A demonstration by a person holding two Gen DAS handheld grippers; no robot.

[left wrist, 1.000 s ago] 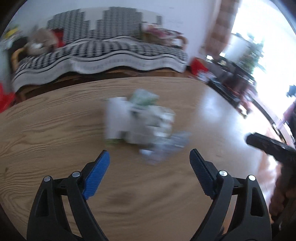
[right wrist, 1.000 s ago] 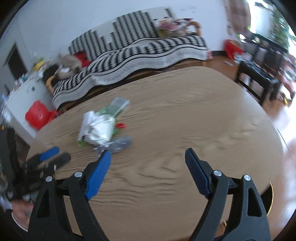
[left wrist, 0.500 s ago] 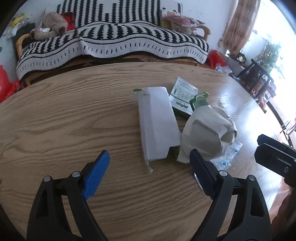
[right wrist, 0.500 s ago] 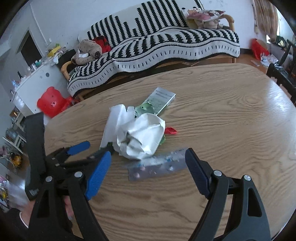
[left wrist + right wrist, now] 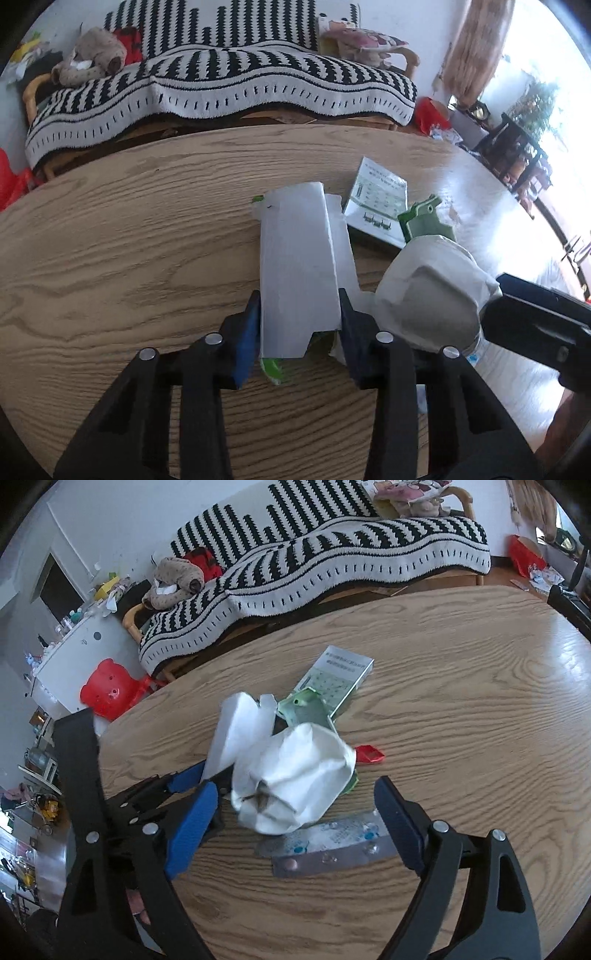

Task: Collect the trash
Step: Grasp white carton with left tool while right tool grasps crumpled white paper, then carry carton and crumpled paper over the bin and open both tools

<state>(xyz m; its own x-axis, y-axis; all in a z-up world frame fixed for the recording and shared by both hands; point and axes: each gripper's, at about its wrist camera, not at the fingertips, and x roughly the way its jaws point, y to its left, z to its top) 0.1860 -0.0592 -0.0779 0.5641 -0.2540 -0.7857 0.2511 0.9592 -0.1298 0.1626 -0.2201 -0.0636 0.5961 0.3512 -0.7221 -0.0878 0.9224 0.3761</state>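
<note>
A flattened white carton (image 5: 299,266) lies on the wooden table (image 5: 110,258). My left gripper (image 5: 297,325) is closing, and its blue pads press on the carton's two long sides at the near end. To the right sits a crumpled white paper wad (image 5: 428,295), beside a green-and-white box (image 5: 380,199) and a green card piece (image 5: 424,221). My right gripper (image 5: 295,786) is opening, its jaws standing wide around the wad (image 5: 295,775) without touching it. Two silver blister strips (image 5: 328,845) lie just under it, a red scrap (image 5: 369,754) beyond.
A sofa (image 5: 221,81) with a black-and-white striped cover stands behind the table, a stuffed toy (image 5: 173,579) on it. A red stool (image 5: 107,690) and a white cabinet (image 5: 74,642) are at the left. Bare tabletop (image 5: 480,701) stretches to the right.
My left gripper moved forward and down onto the white carton and its jaws closed in on it. My right gripper came closer to the paper wad and blister strips.
</note>
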